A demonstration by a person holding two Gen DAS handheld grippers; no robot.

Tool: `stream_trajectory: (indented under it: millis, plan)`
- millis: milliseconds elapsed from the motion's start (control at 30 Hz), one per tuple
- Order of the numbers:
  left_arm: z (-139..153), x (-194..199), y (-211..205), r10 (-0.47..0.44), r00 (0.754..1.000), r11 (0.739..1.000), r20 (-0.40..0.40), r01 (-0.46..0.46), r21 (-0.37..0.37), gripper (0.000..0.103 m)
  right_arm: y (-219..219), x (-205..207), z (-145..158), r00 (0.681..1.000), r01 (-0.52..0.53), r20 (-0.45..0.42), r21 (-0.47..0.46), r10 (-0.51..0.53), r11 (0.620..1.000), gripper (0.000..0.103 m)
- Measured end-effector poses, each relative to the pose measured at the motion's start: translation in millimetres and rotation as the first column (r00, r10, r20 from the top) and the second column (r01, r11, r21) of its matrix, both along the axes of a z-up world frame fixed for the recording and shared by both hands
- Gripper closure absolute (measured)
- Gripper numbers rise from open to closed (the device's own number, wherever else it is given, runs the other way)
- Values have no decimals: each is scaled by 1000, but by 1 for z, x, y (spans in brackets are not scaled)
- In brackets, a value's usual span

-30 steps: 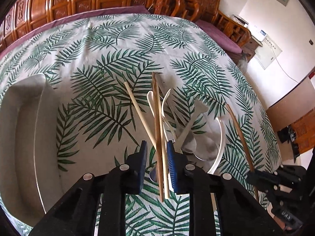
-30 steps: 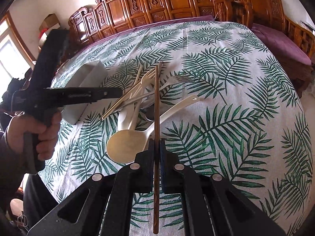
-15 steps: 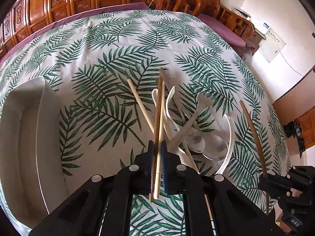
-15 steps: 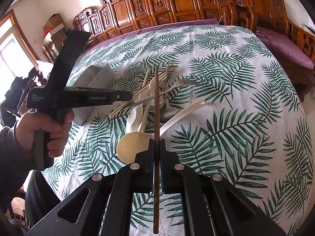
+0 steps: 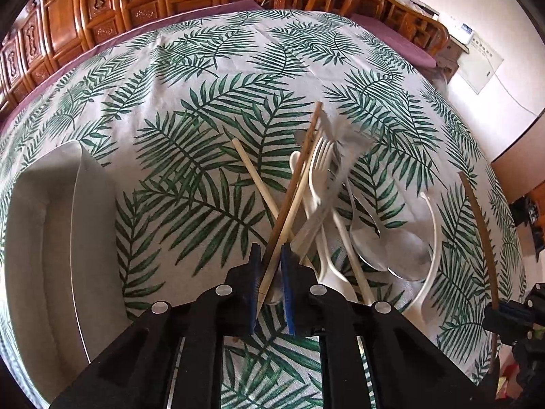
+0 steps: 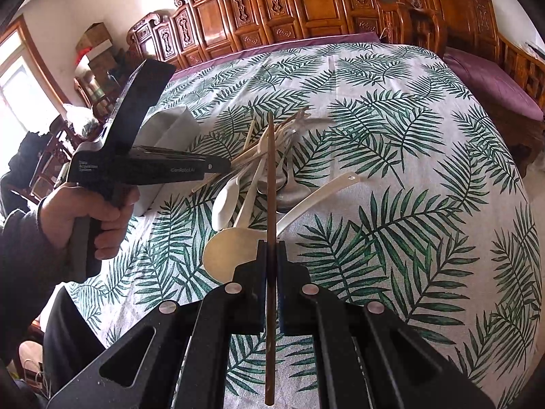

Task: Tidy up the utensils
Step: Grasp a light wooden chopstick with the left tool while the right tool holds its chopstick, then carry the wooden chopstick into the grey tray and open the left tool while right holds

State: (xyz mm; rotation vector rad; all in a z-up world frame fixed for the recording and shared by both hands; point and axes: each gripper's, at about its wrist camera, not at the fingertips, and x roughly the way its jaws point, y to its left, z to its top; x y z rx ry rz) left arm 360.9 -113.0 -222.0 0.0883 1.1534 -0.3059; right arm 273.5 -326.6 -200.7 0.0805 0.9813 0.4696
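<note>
My left gripper (image 5: 270, 250) has a dark brown chopstick (image 5: 306, 150) and a pale chopstick (image 5: 296, 201) crossed between its blue pads. Its jaws are opening slightly, but the pads still grip both sticks, which slant up over the pile. Under them lie a white plastic fork (image 5: 318, 170), a metal spoon (image 5: 405, 255), a white ladle (image 5: 431, 238) and another pale chopstick (image 5: 252, 170). My right gripper (image 6: 270, 245) is shut on a single dark chopstick (image 6: 270, 170) that points at the pile; it hovers above the ladle's bowl (image 6: 231, 252).
A grey tray (image 5: 41, 238) with a divider sits left of the pile on the leaf-print tablecloth (image 5: 190, 109). A person's hand (image 6: 102, 214) holds the left gripper (image 6: 218, 167). Carved wooden chairs (image 6: 306, 6) ring the far side of the table.
My left jaws closed on the two chopsticks, then eased a little wider. The sticks now lean to the right, and a metal utensil in the pile is blurred by motion. The right gripper kept still.
</note>
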Motion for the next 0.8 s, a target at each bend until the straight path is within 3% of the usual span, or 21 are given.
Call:
stream_trajectory:
  millis: [233, 533, 800]
  plan:
    - [0, 4, -3, -39, 999, 998, 23, 38, 41, 95, 0, 0, -2, 1000, -1, -2, -4, 1, 1000, 97]
    - [2, 1, 4, -18, 1000, 996, 17, 16, 91, 99, 1, -1, -3, 1000, -1, -1, -12, 1, 1000, 97]
    - [23, -24, 18, 5, 997, 999, 77, -9, 52, 99, 4, -2, 0, 1000, -6, 5, -16, 7, 1000, 97]
